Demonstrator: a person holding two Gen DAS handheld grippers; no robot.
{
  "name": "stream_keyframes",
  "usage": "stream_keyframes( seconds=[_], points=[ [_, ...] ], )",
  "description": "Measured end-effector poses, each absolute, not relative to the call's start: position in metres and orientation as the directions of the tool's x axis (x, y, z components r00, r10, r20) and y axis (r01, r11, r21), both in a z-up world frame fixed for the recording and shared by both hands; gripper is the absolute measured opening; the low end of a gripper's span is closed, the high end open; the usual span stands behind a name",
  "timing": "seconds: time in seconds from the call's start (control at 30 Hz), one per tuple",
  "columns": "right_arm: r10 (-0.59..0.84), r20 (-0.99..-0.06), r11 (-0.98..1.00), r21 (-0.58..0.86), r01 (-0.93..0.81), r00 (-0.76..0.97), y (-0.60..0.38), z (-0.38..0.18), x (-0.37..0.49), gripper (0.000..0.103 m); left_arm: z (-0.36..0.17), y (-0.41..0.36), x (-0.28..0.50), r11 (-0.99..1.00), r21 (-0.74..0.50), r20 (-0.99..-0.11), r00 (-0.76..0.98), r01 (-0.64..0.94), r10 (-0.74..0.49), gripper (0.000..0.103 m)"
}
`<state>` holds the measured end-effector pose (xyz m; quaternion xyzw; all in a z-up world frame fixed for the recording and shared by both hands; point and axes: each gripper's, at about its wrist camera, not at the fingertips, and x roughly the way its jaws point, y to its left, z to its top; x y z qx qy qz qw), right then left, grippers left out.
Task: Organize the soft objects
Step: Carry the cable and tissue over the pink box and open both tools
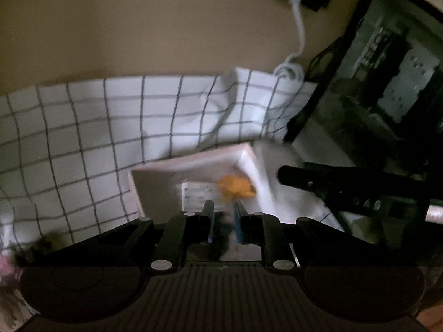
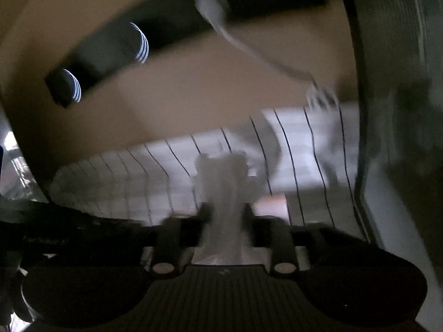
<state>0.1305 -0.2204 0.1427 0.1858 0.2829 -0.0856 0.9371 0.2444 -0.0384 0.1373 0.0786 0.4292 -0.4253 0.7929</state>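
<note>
Left gripper (image 1: 224, 207) jaws nearly together, empty; right gripper (image 2: 224, 211) jaws around pale soft object (image 2: 225, 182), grip unclear.

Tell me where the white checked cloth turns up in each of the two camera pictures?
Left wrist view: the checked cloth spreads across the left and middle, behind the pale box.
Right wrist view: it runs as a blurred band across the middle.
Shared landmark: the white cable hanging above the cloth's right end.

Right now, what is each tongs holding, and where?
Right tongs: blurred pale grey soft lump between them, lower end; grip unclear. Left tongs: shut, nothing identifiable.
</note>
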Motion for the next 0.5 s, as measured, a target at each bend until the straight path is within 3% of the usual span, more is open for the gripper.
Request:
stream_keyframes(
  seconds=[0.17, 0.27, 0.4, 0.5],
  points=[
    [-0.047, -0.613, 0.895, 0.325, 0.306, 0.789, -0.226, 0.124, 0.122, 0.053, 0.135, 0.009, 0.247, 0.713, -0.320, -0.687, 0.365, 0.624, -0.628, 0.021],
    [-0.067, -0.614, 0.908, 0.289, 0.303, 0.786, -0.212, 0.128, 0.119, 0.053, 0.144, 0.050, 0.239, 0.764, -0.286, -0.650, 0.469, 0.579, -0.599, 0.021],
    [-0.062, -0.620, 0.938, 0.232, 0.258, 0.782, -0.185, 0.135, 0.124, 0.053, 0.140, 0.109, 0.218, 0.848, -0.165, -0.670, 0.573, 0.504, -0.472, 0.021],
    [-0.037, -0.636, 0.967, 0.173, 0.188, 0.771, -0.150, 0.128, 0.125, 0.053, 0.124, 0.158, 0.205, 0.885, -0.193, -0.706, 0.566, 0.424, -0.426, 0.021]
  ],
)
